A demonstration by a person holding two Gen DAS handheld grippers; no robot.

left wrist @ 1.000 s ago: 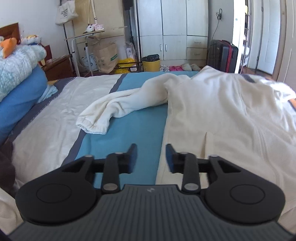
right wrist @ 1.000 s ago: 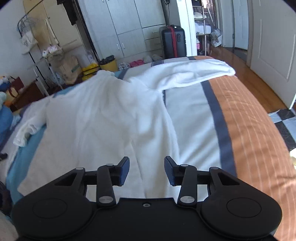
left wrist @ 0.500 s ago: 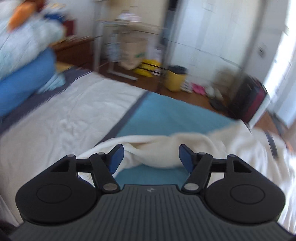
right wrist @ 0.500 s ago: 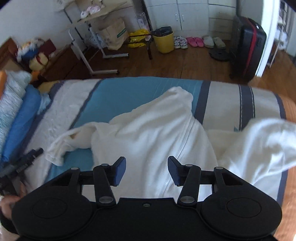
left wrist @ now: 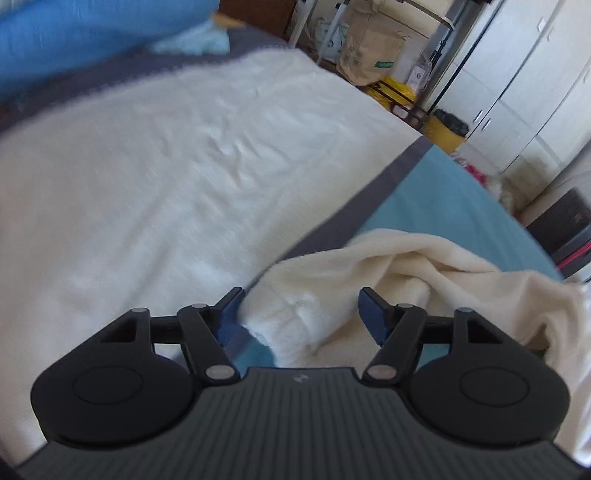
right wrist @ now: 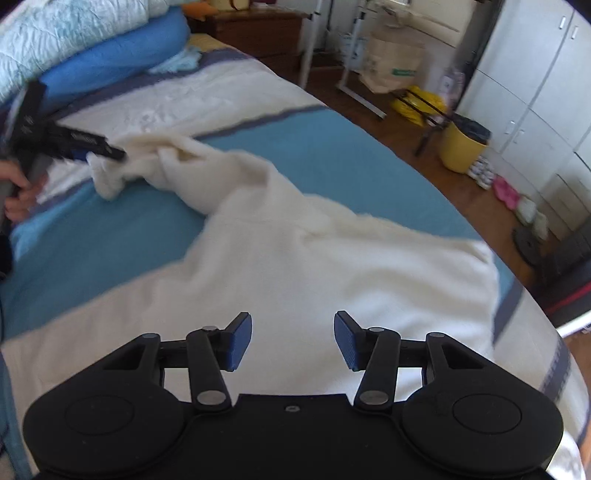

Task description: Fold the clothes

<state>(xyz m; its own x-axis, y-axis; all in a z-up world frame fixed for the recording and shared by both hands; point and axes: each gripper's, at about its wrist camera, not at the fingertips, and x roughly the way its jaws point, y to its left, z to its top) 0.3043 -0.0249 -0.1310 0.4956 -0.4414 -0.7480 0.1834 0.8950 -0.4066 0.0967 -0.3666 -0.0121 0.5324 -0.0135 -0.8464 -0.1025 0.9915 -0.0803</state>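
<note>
A cream sweater (right wrist: 295, 258) lies spread flat on the striped bed (right wrist: 314, 155). Its left sleeve (left wrist: 388, 266) stretches out over the teal stripe. My left gripper (left wrist: 301, 314) is open and low over the sleeve's cuff (left wrist: 291, 317), which lies between the two blue pads without being pinched. In the right wrist view the left gripper (right wrist: 98, 149) shows at the cuff (right wrist: 107, 177), held by a person's hand (right wrist: 18, 192). My right gripper (right wrist: 293, 341) is open above the sweater's body, with nothing between its fingers.
A blue pillow (right wrist: 122, 62) and a pale quilt (right wrist: 66, 29) are piled at the head of the bed. Past the bed's far edge stand a yellow bin (right wrist: 461, 147), a paper bag (left wrist: 369, 55), white wardrobes (right wrist: 535, 74) and a dark suitcase (left wrist: 565, 229).
Both grippers swung left toward the pillow end of the bed and rolled. The left one dropped onto the sleeve cuff. Both sets of jaws stand wider than a second ago.
</note>
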